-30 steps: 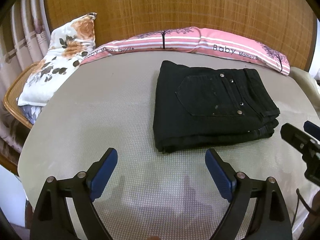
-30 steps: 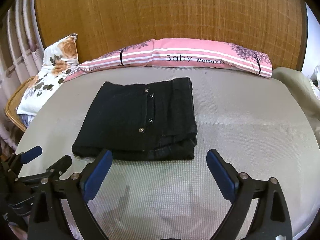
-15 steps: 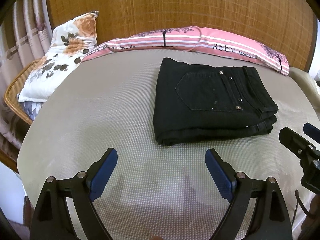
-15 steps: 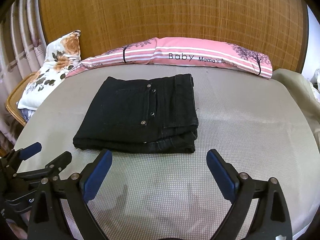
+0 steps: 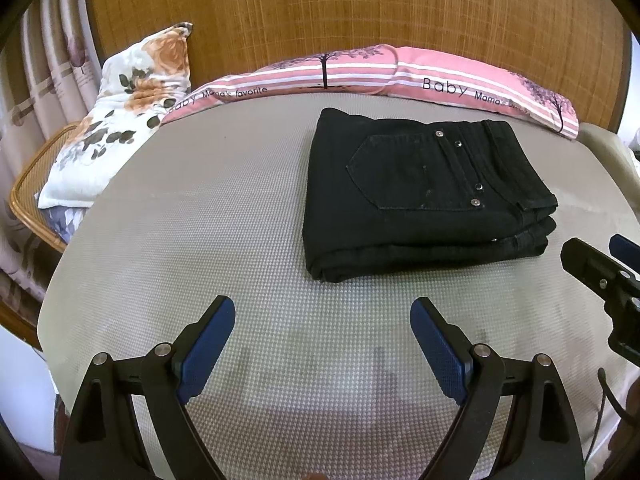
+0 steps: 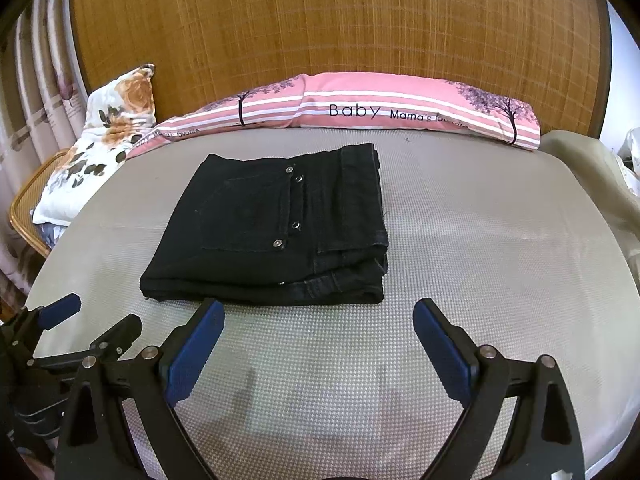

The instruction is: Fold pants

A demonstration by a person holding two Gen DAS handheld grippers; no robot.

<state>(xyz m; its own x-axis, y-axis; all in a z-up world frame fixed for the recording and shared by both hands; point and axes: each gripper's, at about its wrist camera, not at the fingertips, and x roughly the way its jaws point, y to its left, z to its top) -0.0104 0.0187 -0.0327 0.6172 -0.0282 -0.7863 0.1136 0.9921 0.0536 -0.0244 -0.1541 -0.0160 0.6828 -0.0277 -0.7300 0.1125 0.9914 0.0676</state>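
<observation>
The folded black pants (image 5: 424, 196) lay on the bed (image 5: 200, 208), at one o'clock from the wide-open, empty left tongs (image 5: 322, 318) and eleven o'clock from the equally open, empty right tongs (image 6: 318, 318).

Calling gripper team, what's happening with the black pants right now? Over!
Left gripper open, empty. Right gripper open, empty. Black pants folded in a neat stack on the grey mattress, untouched. Nothing in the way.
</observation>
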